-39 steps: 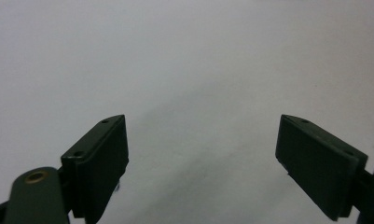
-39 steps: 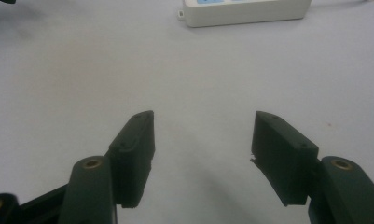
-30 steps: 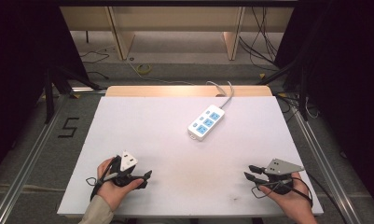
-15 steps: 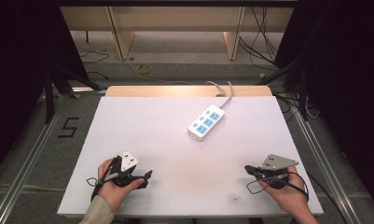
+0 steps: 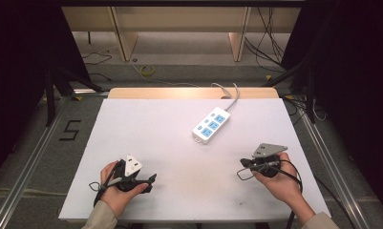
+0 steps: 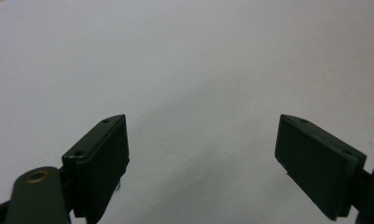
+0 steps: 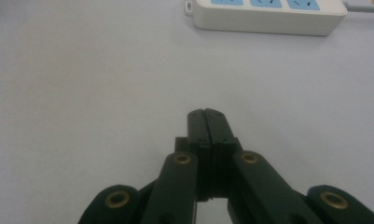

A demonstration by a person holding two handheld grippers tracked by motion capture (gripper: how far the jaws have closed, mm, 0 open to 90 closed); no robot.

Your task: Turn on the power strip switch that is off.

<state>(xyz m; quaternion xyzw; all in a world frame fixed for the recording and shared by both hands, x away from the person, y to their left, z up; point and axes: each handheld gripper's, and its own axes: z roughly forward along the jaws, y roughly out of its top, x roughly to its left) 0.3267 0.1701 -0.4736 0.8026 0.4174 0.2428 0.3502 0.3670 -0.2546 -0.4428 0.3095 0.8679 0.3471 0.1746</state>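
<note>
A white power strip (image 5: 211,125) with blue sockets lies in the middle of the white table (image 5: 151,133), its cable running off the far edge. My left gripper (image 5: 150,180) rests near the front left of the table, jaws wide open over bare tabletop; the left gripper view shows it (image 6: 202,140) with nothing between its pads. My right gripper (image 5: 242,167) is held at the front right, pointing left. In the right gripper view it (image 7: 206,114) is shut, pad against pad, holding nothing, with the power strip (image 7: 268,14) ahead of it.
The table's wooden far edge (image 5: 189,92) borders a floor with loose cables. Metal rails (image 5: 34,152) run along both sides of the table. A black cable (image 5: 294,176) trails from the right gripper over the hand.
The right gripper's jaws have gone from apart to shut on nothing. The right hand has moved away from the front edge and a little left. The left hand has stayed put.
</note>
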